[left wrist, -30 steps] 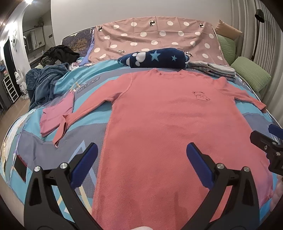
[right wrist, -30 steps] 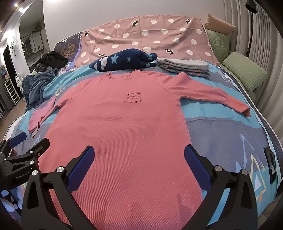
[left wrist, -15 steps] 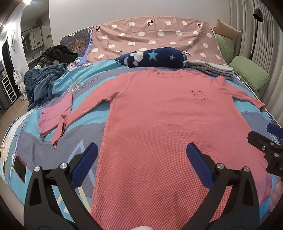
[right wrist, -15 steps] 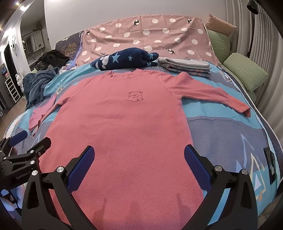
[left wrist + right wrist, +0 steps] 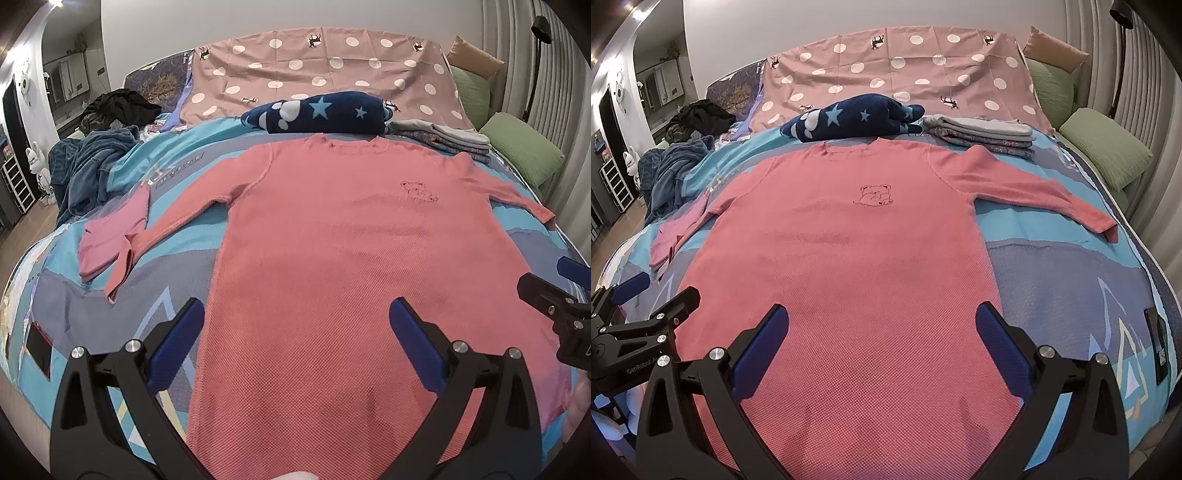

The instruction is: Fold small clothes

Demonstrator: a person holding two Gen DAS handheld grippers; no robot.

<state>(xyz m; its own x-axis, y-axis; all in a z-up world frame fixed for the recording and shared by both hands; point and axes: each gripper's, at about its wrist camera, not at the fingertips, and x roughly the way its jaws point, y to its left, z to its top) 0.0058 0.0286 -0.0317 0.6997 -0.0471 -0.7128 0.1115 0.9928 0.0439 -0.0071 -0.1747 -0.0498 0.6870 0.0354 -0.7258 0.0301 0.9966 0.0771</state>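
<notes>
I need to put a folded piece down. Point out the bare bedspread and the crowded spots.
Widest bare bedspread: right of the pink shirt, below its right sleeve. A smaller patch lies below the left sleeve and small pink garment. The head end is crowded: star blanket, folded stack, blue throw.

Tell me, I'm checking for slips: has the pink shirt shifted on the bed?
No. The pink shirt still lies with its collar just short of the star blanket.
</notes>
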